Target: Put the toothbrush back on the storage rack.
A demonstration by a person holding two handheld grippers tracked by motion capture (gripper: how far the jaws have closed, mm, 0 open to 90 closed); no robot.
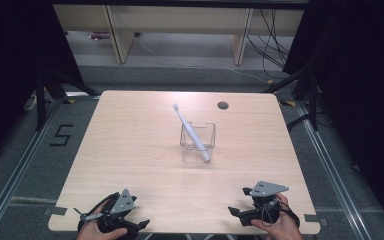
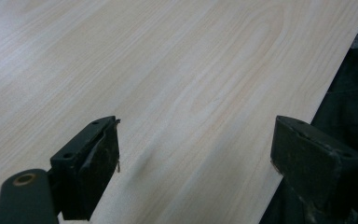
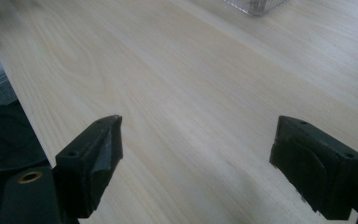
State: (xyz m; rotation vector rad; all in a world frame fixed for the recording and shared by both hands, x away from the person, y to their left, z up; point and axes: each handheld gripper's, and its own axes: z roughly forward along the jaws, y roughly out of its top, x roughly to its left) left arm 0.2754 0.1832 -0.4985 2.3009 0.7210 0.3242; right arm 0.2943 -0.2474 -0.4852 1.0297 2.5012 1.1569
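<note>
A clear square cup point(image 1: 198, 142) stands at the middle of the light wooden table point(image 1: 140, 150). A white toothbrush point(image 1: 190, 131) leans in it, head up and toward the far left. My left gripper point(image 1: 130, 220) rests at the front left edge, held in a hand, far from the cup. Its jaws are spread wide over bare wood point(image 2: 196, 158). My right gripper point(image 1: 238, 201) sits at the front right edge, also open and holding nothing point(image 3: 196, 154). The cup's base point(image 3: 256, 5) peeks in at the top of the right gripper view.
A round cable hole point(image 1: 223, 105) lies near the table's far edge. Wooden furniture legs and cables stand on the floor beyond. The table's front edge point(image 2: 335, 79) runs just beside the left gripper's right jaw.
</note>
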